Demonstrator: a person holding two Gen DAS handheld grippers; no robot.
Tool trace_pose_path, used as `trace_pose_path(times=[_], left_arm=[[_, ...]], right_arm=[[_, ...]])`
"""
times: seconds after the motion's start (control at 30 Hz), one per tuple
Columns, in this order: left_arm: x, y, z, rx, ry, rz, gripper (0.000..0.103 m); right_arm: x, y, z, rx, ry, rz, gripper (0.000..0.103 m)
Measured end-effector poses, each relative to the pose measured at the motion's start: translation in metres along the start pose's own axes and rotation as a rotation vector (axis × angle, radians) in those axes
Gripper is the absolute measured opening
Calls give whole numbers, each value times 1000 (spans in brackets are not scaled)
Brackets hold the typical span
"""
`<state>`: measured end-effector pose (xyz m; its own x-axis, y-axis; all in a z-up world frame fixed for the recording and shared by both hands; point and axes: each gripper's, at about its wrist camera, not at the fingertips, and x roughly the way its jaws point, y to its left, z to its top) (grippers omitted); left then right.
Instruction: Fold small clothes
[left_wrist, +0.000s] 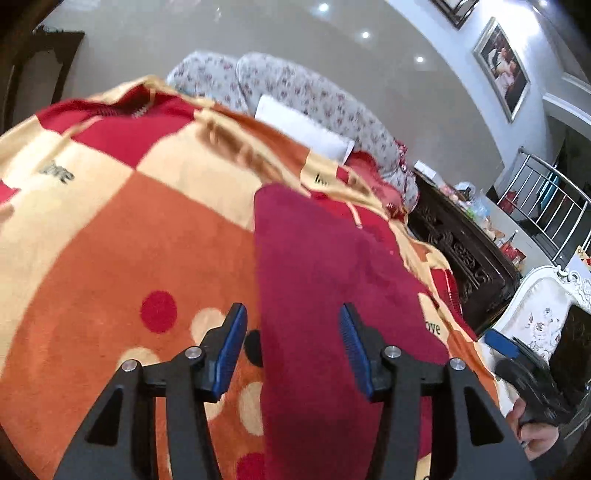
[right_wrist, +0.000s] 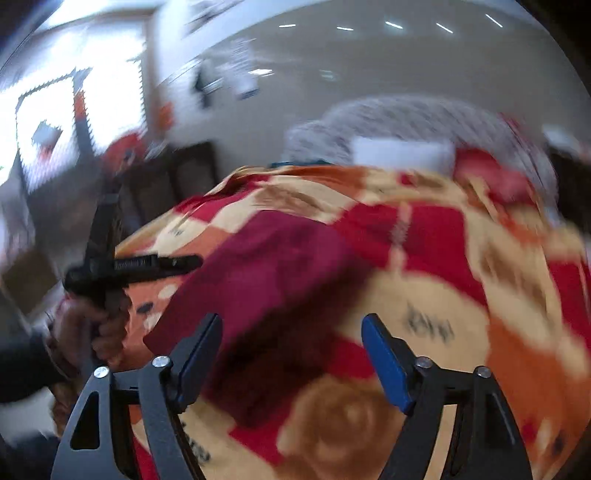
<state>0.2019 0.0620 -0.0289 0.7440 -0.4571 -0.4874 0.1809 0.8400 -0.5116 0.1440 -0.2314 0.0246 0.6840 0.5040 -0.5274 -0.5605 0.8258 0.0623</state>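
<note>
Left gripper (left_wrist: 293, 332) hovering with blue-padded fingers (left_wrist: 232, 347) spread wide, nothing between them, at the bottom centre of the left wrist view. Lying directly below and ahead: a maroon cloth (left_wrist: 325, 280), its left edge passing up between the two pads. Running as a long band from the bottom centre of the frame up toward the middle, long axis pointing away from the camera and leaning slightly right at the far end; far edge squared off just above centre. Resting flat on a patterned blanket (left_wrist: 129, 229) of orange, red and cream blocks with dots and printed words. Showing at the lower right edge, apart from the cloth: part of the right gripper (left_wrist: 517, 354) and the hand (left_wrist: 535, 432) holding it.

Right gripper (right_wrist: 293, 350) likewise gaping, blue pads (right_wrist: 388, 365) well apart, holding nothing, bottom centre of the right wrist view. Lying under and beyond them: the same maroon cloth (right_wrist: 273, 273), here stretching diagonally from lower left toward upper centre; view heavily blurred, so edges and folds not readable. Appearing at the left of that frame, beside the cloth's near corner: the left gripper (right_wrist: 140, 266), gripped by a hand (right_wrist: 92, 325).

Farther out, upper centre of the left view: floral pillows (left_wrist: 295, 88), a white folded item (left_wrist: 303, 129) lying against them, framed pictures (left_wrist: 502, 66) at upper right, a dark carved cabinet (left_wrist: 461, 251) at right.
</note>
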Motion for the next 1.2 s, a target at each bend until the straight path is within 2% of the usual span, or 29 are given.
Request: trace_pose_path(times=[0.03, 0.07, 0.1, 0.13, 0.17, 0.23, 0.27, 0.33, 0.4, 0.47, 0.53, 0.63, 0.73, 0.87, 0.93, 1.0, 1.07, 1.2], left_arm=[[-1, -3, 1, 12, -3, -8, 50], [-3, -5, -1, 24, -5, -16, 50], [-3, -9, -1, 42, -8, -15, 50], [-1, -14, -1, 63, -9, -11, 49], [2, -17, -1, 74, -2, -16, 48], [13, -23, -1, 72, 32, -37, 46], [20, -26, -1, 81, 54, -47, 46], [28, -32, -6, 111, 75, -48, 46], [38, -37, -12, 146, 93, -41, 53], [49, -37, -22, 192, 100, -16, 53], [48, -36, -23, 186, 95, -18, 53], [43, -29, -24, 157, 80, -50, 53], [35, -23, -25, 126, 50, -70, 55], [37, -21, -26, 115, 59, -72, 57], [37, -24, -26, 127, 61, -68, 59], [38, -27, -27, 140, 67, -73, 63], [40, -30, -28, 157, 74, -72, 68], [42, -38, -31, 200, 81, -51, 75]], right_arm=[[12, 8, 7, -32, 35, 51, 22], [25, 17, 12, -80, 68, 69, 15], [34, 25, 14, -121, 93, 80, 13], [46, 33, 16, -162, 130, 87, 8], [57, 40, 14, -198, 159, 64, 8], [77, 34, 10, -210, 217, -43, 7], [85, 24, 6, -175, 252, -90, 3], [95, 3, -18, -76, 292, -117, 2], [84, -7, -32, 18, 227, -97, 3], [81, -17, -42, 101, 190, -67, 2], [78, -34, -49, 236, 162, 5, 2], [72, -40, -52, 304, 157, 51, 0], [54, -18, -40, 250, 164, 25, 0], [26, 35, -31, 90, 142, 66, 1], [29, 56, -37, 16, 183, 62, 1], [52, 53, -56, 8, 309, -24, 1], [57, 49, -72, 46, 281, -14, 1], [57, 43, -63, 90, 323, 10, 1]])
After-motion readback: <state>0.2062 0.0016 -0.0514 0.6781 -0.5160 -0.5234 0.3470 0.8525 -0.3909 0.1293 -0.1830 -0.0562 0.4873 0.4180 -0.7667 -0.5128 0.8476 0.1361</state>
